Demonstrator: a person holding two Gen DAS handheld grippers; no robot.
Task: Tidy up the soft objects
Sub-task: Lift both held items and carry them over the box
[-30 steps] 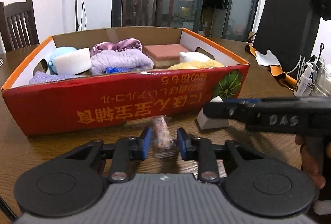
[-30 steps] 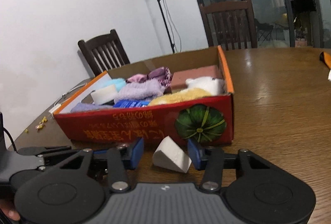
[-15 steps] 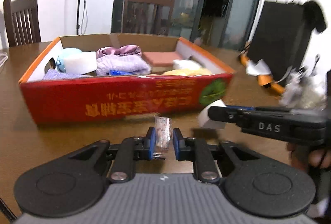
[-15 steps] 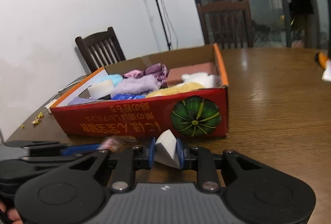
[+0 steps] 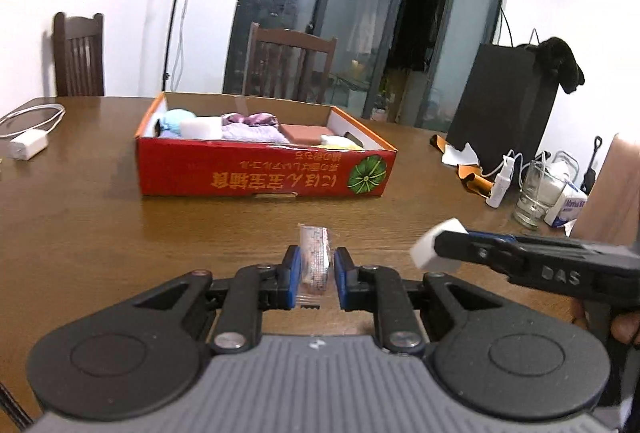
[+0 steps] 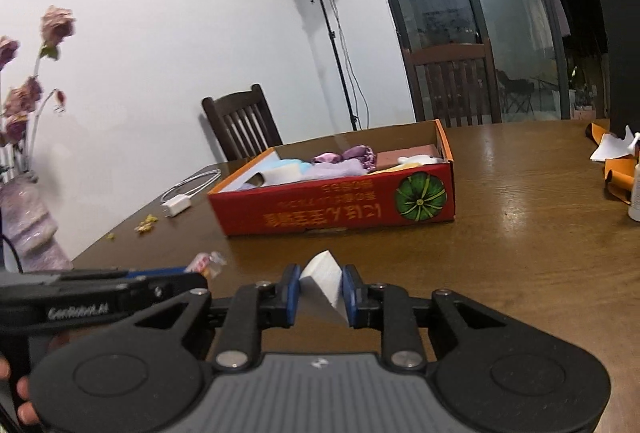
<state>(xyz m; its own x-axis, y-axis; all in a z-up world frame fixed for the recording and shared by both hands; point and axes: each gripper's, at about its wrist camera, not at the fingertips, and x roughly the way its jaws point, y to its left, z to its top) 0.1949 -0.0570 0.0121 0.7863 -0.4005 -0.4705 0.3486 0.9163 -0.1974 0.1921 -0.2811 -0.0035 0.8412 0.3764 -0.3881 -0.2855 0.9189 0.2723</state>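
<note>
Your left gripper pinches the wrapped packet low by its crinkly wrapper, which could slide out; your right gripper squeezes the white sponge wedge by one corner, so it may spring free; both jaws stand narrow, tilted gently down, raised off the table, well short of the red box of soft things beyond.

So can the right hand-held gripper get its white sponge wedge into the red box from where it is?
Probably yes. The right hand-held gripper is shut on the white sponge wedge, the table between it and the red box is bare, and the box top is open. The box already looks crowded, though.
</note>
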